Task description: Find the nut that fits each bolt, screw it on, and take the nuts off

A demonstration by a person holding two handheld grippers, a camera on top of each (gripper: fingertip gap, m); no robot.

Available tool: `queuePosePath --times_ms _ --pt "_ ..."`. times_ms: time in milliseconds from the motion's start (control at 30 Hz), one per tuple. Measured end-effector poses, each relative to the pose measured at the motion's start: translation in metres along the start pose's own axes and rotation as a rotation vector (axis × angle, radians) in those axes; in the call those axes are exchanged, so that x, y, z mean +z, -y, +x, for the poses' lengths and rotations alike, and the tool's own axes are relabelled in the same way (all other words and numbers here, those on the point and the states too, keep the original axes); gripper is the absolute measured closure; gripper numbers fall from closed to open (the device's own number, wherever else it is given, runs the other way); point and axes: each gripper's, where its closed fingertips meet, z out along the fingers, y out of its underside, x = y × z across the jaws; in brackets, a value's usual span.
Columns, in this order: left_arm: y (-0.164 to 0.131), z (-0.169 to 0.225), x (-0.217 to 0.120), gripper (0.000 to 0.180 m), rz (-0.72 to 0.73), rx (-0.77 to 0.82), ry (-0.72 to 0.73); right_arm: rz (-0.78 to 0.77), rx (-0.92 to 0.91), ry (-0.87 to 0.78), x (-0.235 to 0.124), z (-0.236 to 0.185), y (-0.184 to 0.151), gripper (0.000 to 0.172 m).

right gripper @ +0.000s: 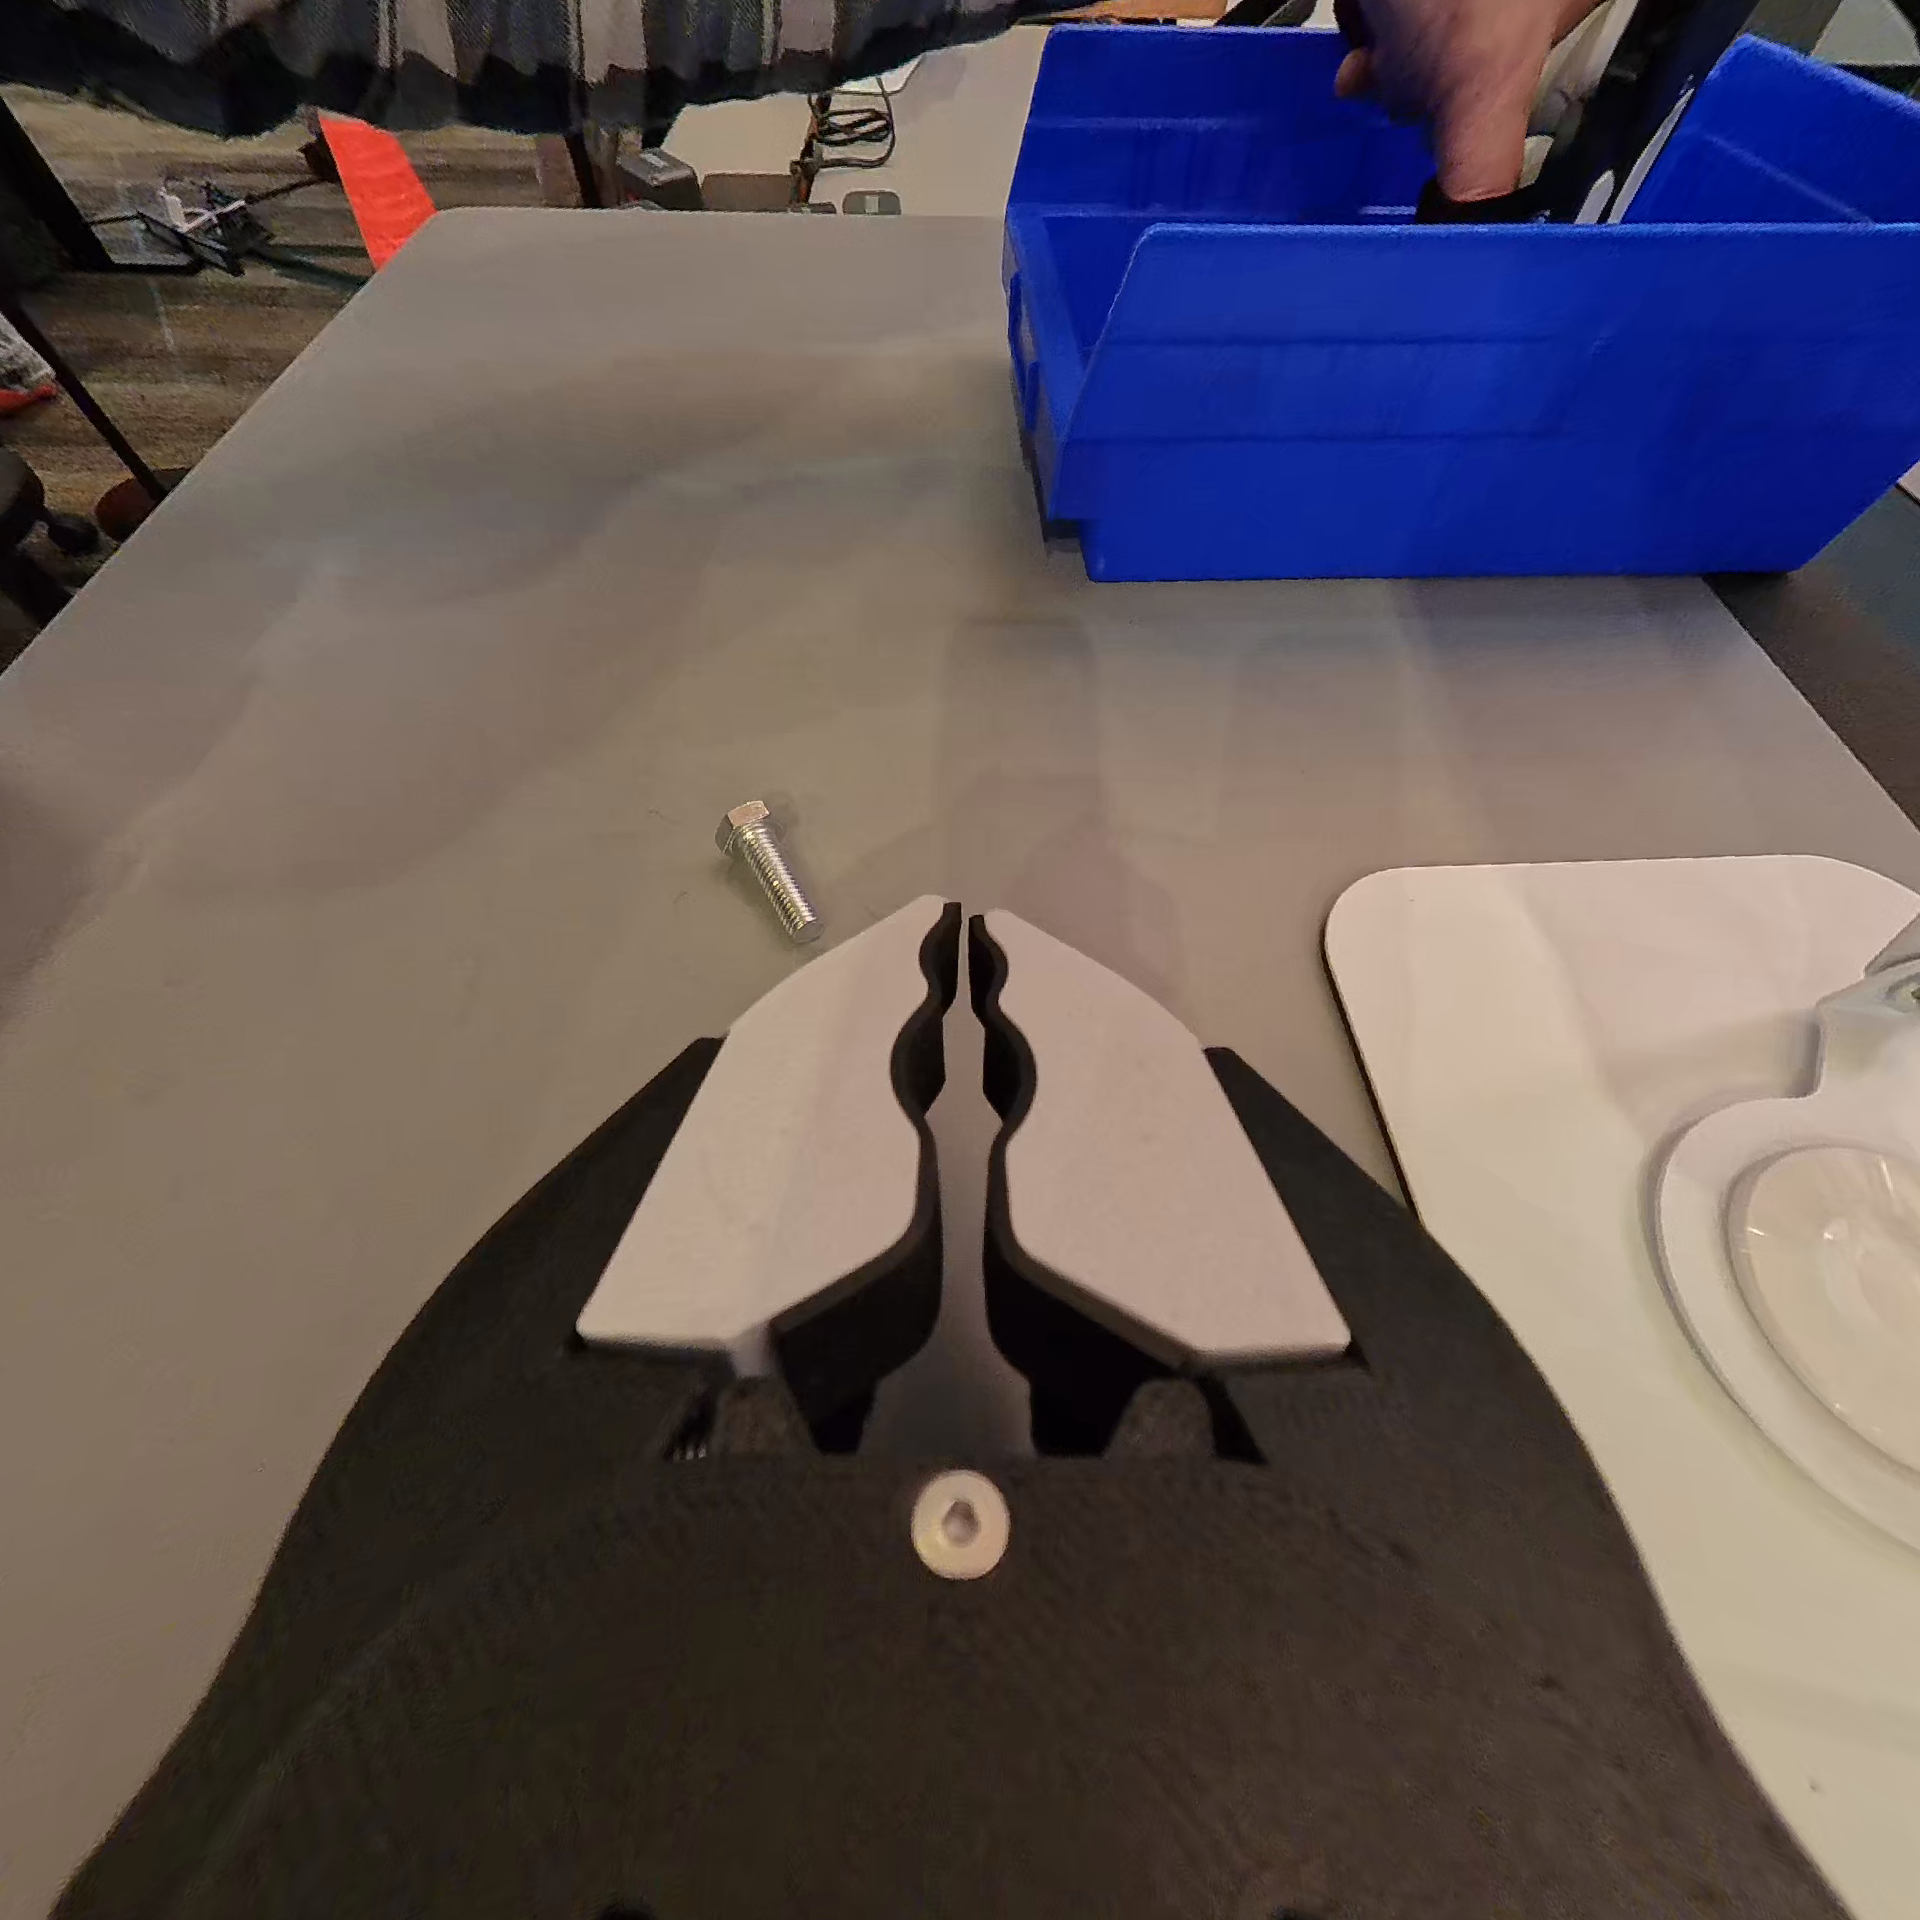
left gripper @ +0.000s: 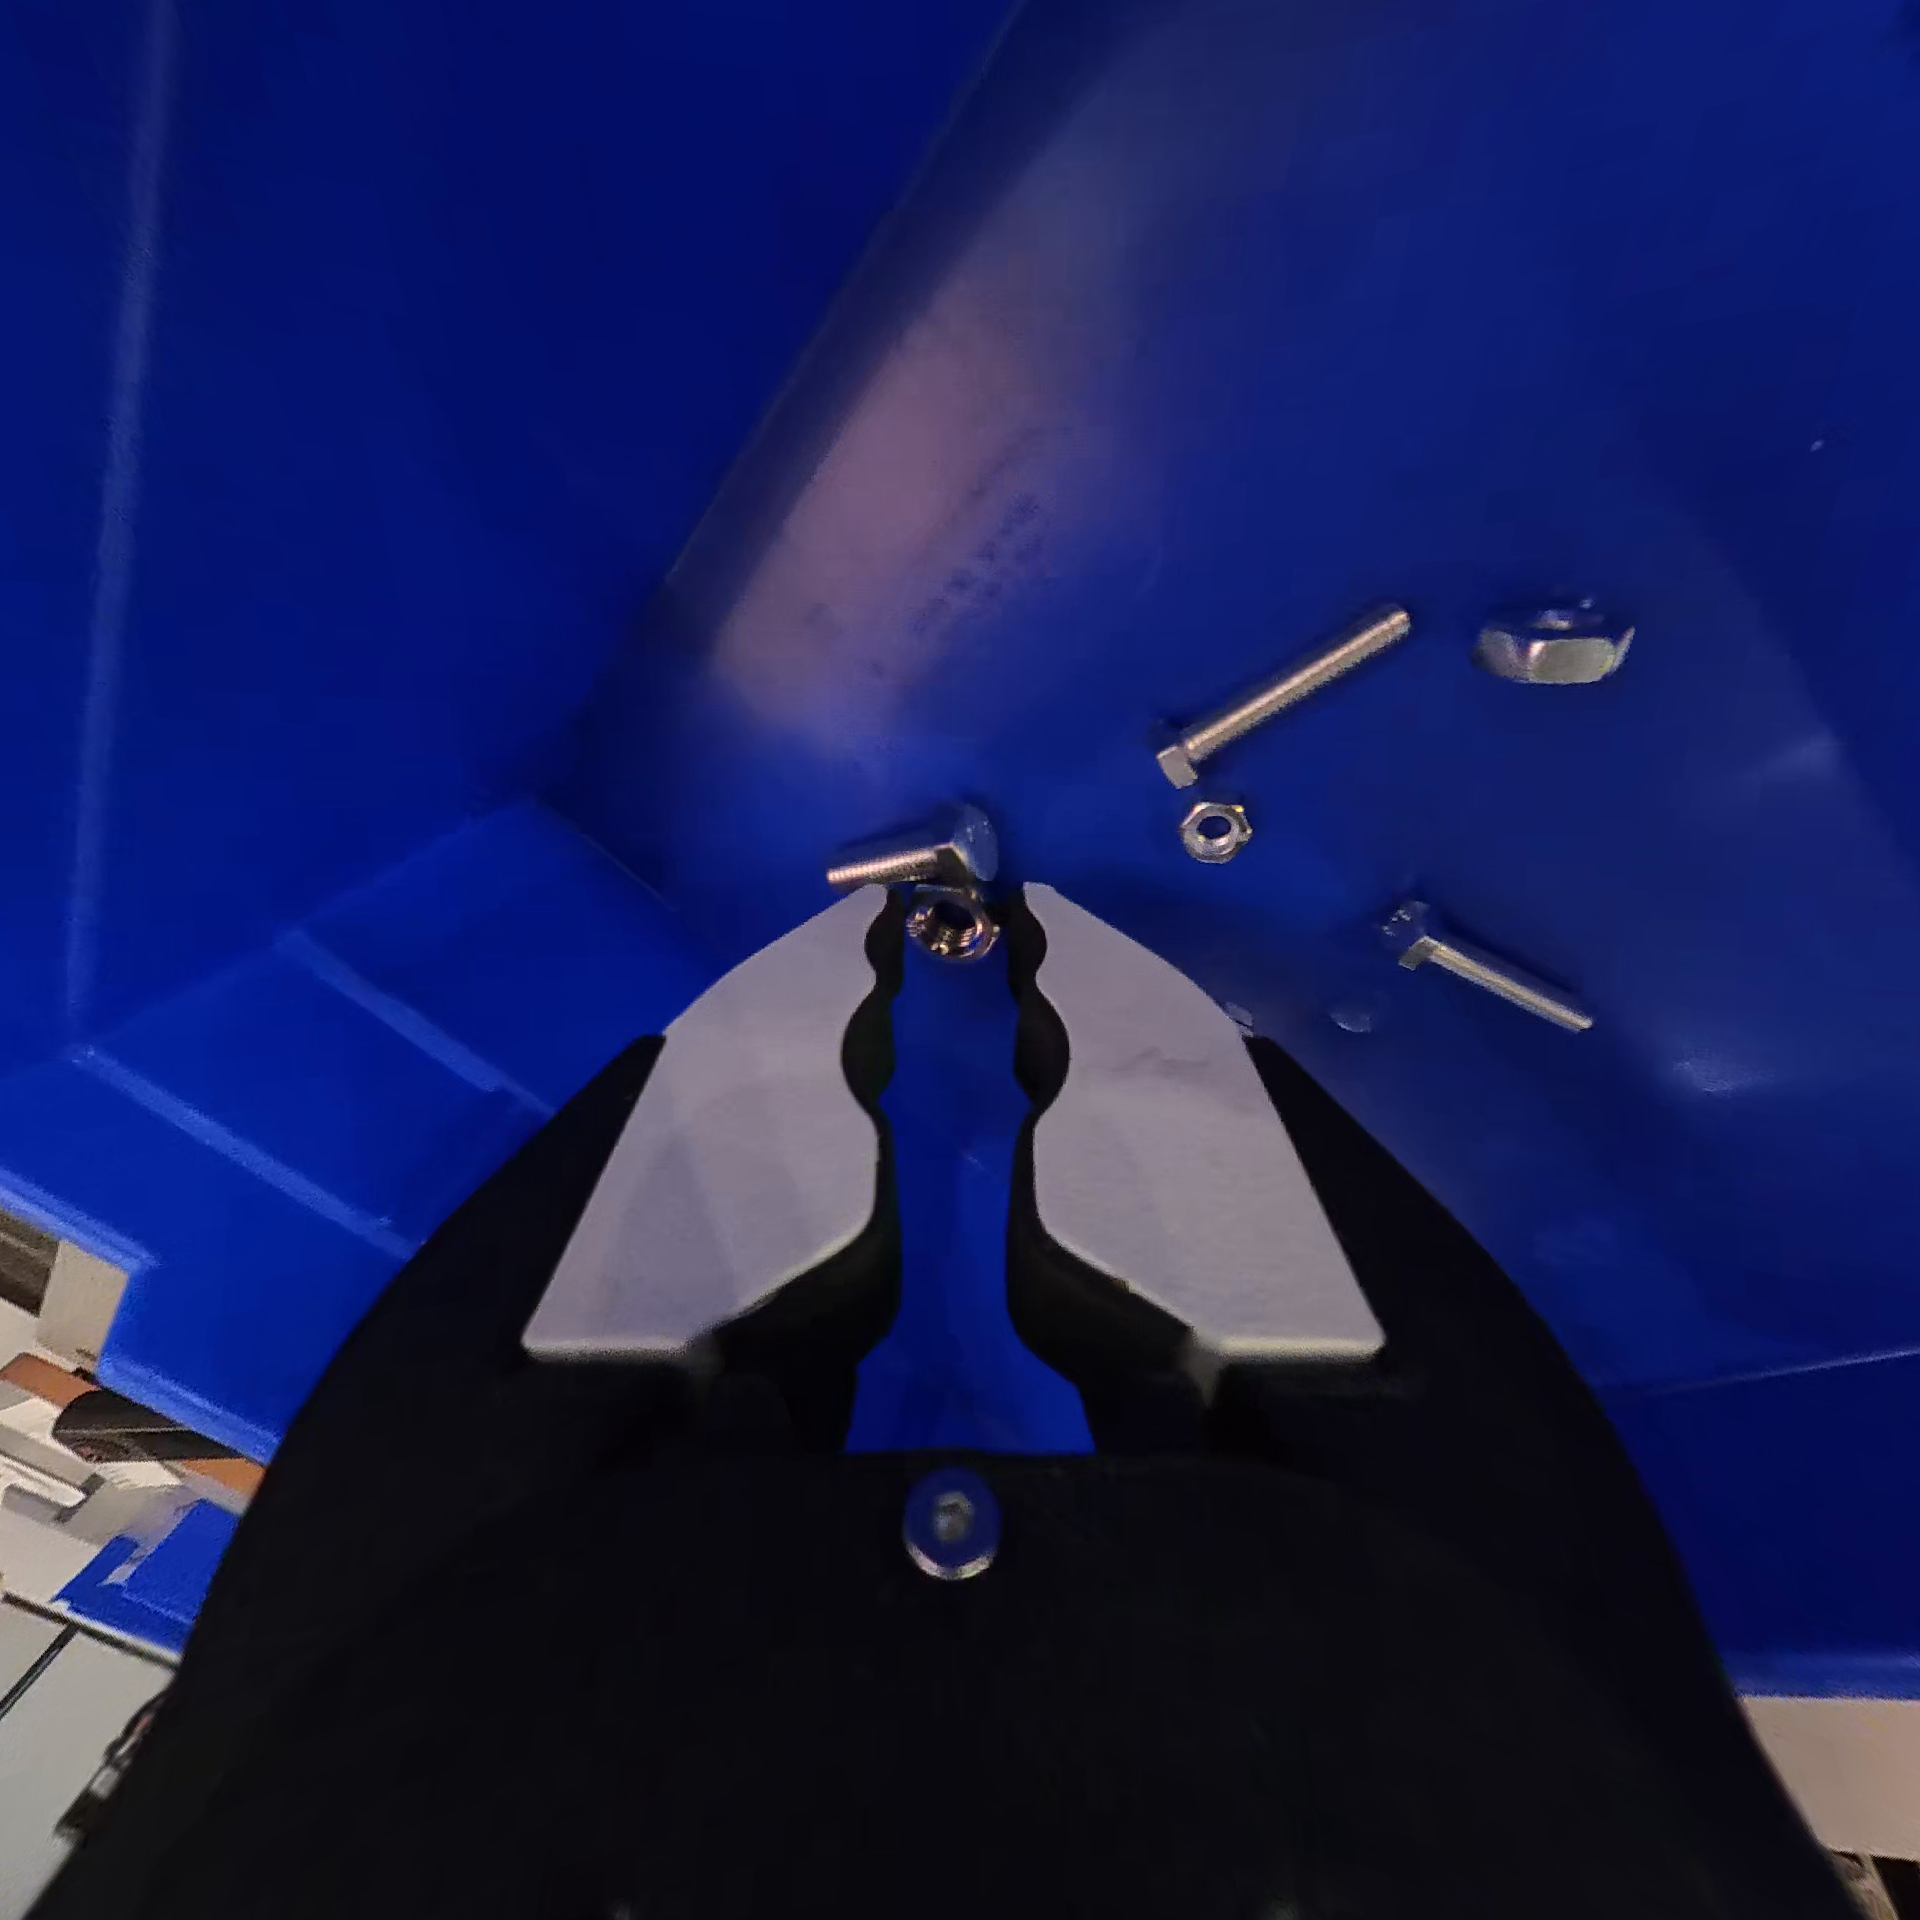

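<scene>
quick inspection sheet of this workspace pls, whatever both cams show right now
surface: grey table, blue bin at its far right
job's things: in the bin, short bolt, long bolt, third bolt, large nut, small nut; loose bolt on the table
clutter: white board carrying a clear plastic piece
grippers: left tongs inside the bin, tips either side of a nut, not clearly pressing it; right tongs over the table, all but closed, nothing between
cables: some beyond the table's far edge
surroundings: a hand reaching into the bin; orange object on the floor
</scene>
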Motion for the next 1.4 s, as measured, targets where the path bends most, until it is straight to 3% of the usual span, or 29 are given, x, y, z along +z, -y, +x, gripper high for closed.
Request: queuePosePath --times_ms 300,500,767,933,1133,1233,1400 --pt "-0.004 0.003 -0.007 0.163 0.006 0.01 0.024 0.002 0.0 0.001 0.0 0.0 0.0 0.17" --pt "-0.013 0.022 -0.054 0.163 0.126 0.025 0.061 0.002 0.002 0.0 0.0 0.0 0.0 0.17" --pt "-0.045 0.118 -0.159 0.163 0.372 0.114 0.087 0.002 0.002 -0.005 0.0 0.001 0.0 0.17" --pt "-0.047 0.214 -0.19 0.163 0.473 0.236 0.077 0.004 0.0 -0.014 0.0 0.002 0.0 0.17" --pt "-0.009 0.327 -0.166 0.163 0.495 0.395 -0.049 0.01 0.002 -0.035 -0.002 0.006 0.0 0.17" --pt "0.013 0.357 -0.145 0.163 0.475 0.437 -0.109 0.012 0.013 -0.061 -0.004 0.012 0.0 0.171" --pt "0.037 0.374 -0.123 0.163 0.439 0.448 -0.136 0.011 0.023 -0.099 -0.009 0.023 -0.003 0.171"
